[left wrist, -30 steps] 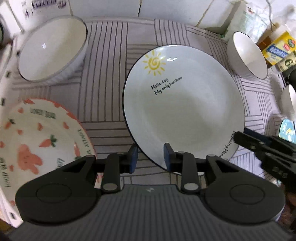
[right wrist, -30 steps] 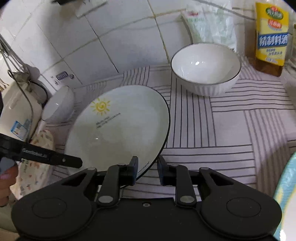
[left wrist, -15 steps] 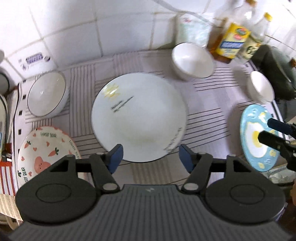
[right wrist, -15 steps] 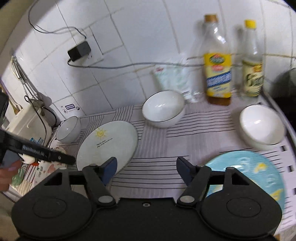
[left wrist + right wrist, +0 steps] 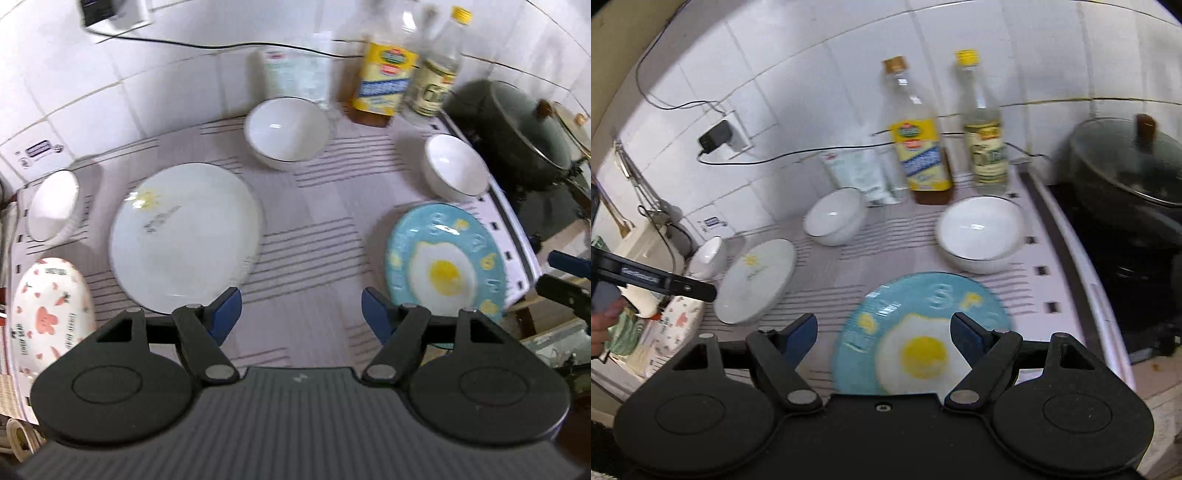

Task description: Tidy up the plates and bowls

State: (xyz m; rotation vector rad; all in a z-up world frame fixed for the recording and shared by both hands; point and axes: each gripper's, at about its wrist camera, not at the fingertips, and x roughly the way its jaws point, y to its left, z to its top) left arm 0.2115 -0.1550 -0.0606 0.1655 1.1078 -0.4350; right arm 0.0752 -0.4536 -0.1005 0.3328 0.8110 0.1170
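On the striped mat lie a white sun plate (image 5: 184, 236), a blue fried-egg plate (image 5: 447, 258) and a carrot-print plate (image 5: 48, 317). Three white bowls stand around them: left (image 5: 51, 206), back middle (image 5: 286, 134) and right (image 5: 454, 166). My left gripper (image 5: 301, 312) hovers above the mat between the sun plate and the blue plate, its jaws opening with nothing between them. My right gripper (image 5: 882, 338) hangs open above the blue plate (image 5: 923, 295), clear of it. The sun plate (image 5: 757, 280) lies flat to its left.
Two bottles (image 5: 921, 147) (image 5: 984, 140) and a pouch (image 5: 860, 177) stand at the tiled back wall. A dark lidded pot (image 5: 1126, 173) sits on the stove at the right. A charger cable runs along the wall. The counter edge is at the front.
Both grippers let go of the sun plate's near rim, opened wide, and pulled up and back. The plate now lies on the mat, and the view has widened to the whole counter.
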